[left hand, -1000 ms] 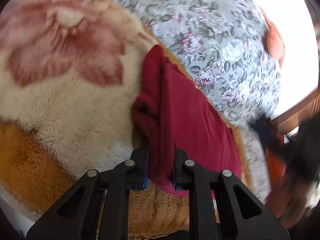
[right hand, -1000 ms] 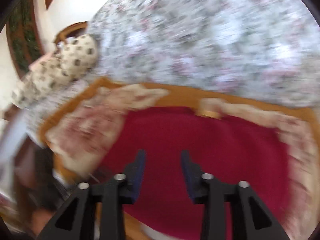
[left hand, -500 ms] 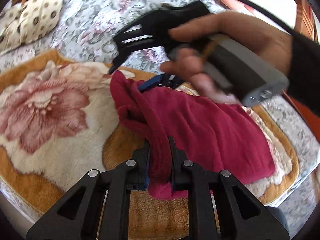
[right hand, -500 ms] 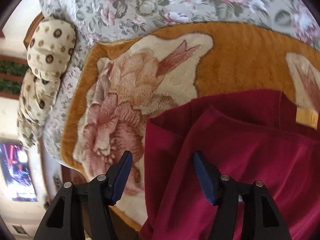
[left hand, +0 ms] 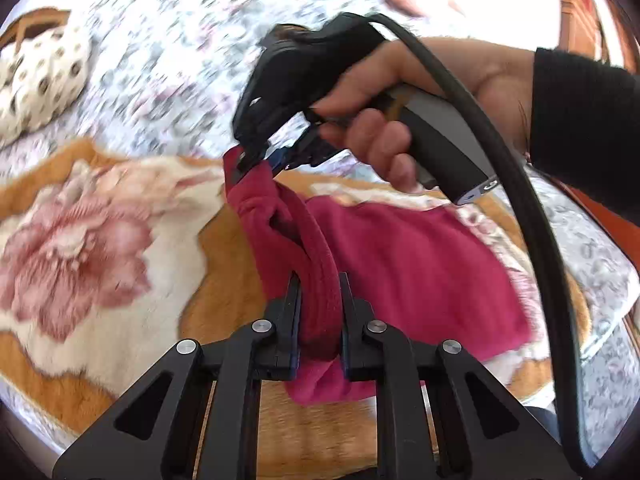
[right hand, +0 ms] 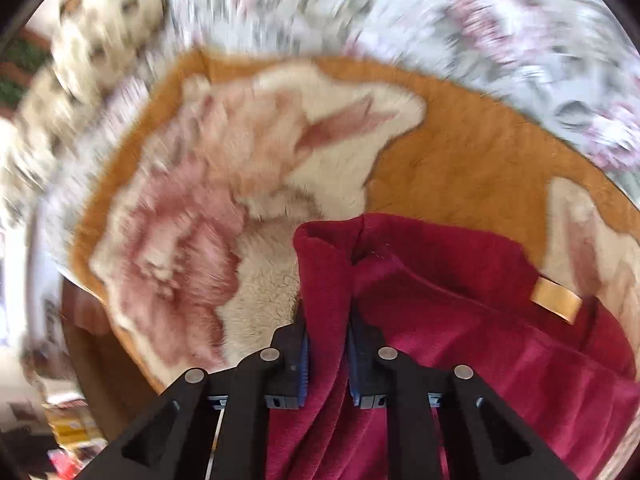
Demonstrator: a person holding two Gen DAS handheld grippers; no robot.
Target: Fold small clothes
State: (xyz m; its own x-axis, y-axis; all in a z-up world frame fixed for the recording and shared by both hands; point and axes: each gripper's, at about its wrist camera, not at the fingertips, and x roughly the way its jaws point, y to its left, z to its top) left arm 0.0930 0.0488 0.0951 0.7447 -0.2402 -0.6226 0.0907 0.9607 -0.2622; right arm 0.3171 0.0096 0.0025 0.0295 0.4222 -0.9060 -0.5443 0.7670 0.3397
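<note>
A dark red fleece garment (left hand: pixel 400 272) lies on an orange and cream flowered blanket (left hand: pixel 100 240). My left gripper (left hand: pixel 319 300) is shut on its near edge, and the cloth bunches up between the jaws. My right gripper (left hand: pixel 260 164), held in a hand, pinches the far corner of the same edge and lifts it. In the right wrist view that gripper (right hand: pixel 327 344) is shut on a fold of the red garment (right hand: pixel 460 340), which carries a tan tag (right hand: pixel 556 300). The edge stretches taut between both grippers.
The blanket (right hand: pixel 460 168) lies on a bed with a grey floral sheet (left hand: pixel 180 60). A spotted cream pillow (left hand: pixel 36 76) sits at the far left. The bed edge and floor clutter (right hand: pixel 68 420) show at the lower left of the right wrist view.
My right gripper came in over the garment, was open around its far corner half a second ago, and has closed on it and lifted it. The left gripper kept its hold.
</note>
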